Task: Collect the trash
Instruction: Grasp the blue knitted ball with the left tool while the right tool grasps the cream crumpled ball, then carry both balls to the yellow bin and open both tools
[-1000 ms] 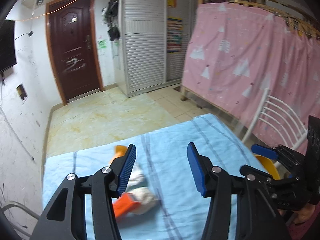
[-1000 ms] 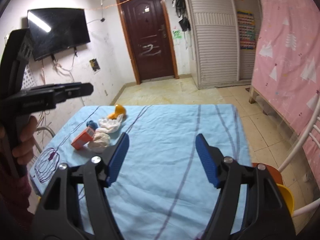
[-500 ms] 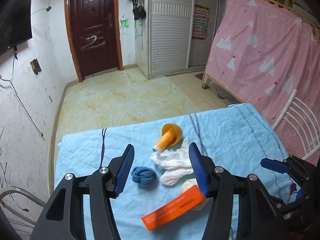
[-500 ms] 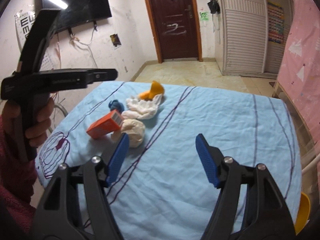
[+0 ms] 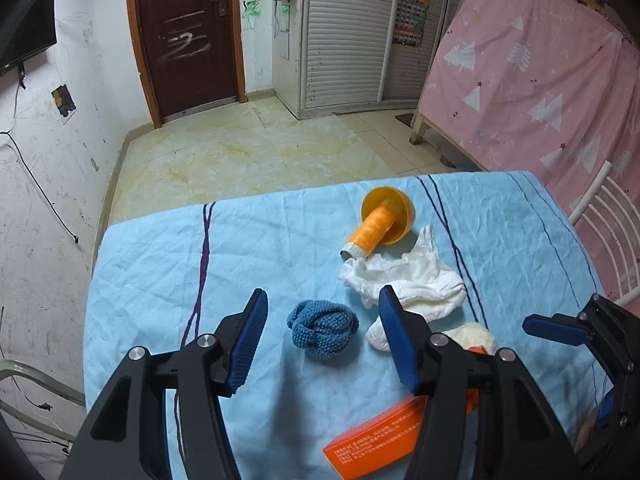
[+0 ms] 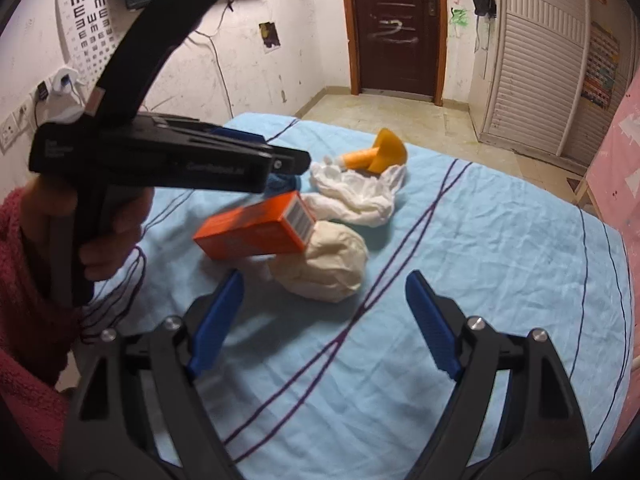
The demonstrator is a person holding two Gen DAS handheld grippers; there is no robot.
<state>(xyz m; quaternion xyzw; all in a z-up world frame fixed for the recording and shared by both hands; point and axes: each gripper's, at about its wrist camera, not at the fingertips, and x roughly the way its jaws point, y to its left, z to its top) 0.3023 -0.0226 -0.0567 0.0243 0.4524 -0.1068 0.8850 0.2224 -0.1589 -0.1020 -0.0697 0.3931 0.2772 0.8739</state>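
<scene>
The left tongs [image 5: 322,334] hang over the table with their blue pads apart and nothing pressed between them; a blue knitted ball [image 5: 322,335] lies on the cloth below the gap, untouched. The right tongs [image 6: 322,312] are opening, their pads wide and empty above the light blue cloth [image 6: 500,248], with a cream-coloured wad [image 6: 328,266] just ahead of them on the table.

The trash sits together near the table's left side, toward the far edge. An orange box [image 6: 256,226] leans with one end on the cream wad. Beyond it lies crumpled white paper [image 6: 356,194], and farther still, close to the far edge, an orange tube [image 5: 366,232] lies on its side with one end against a yellow cup [image 5: 388,220]. The blue ball is the item nearest the left edge, just beside the white paper.

A hand [image 6: 108,236] in a red sleeve [image 6: 28,320] grips the handle of the left tongs.
</scene>
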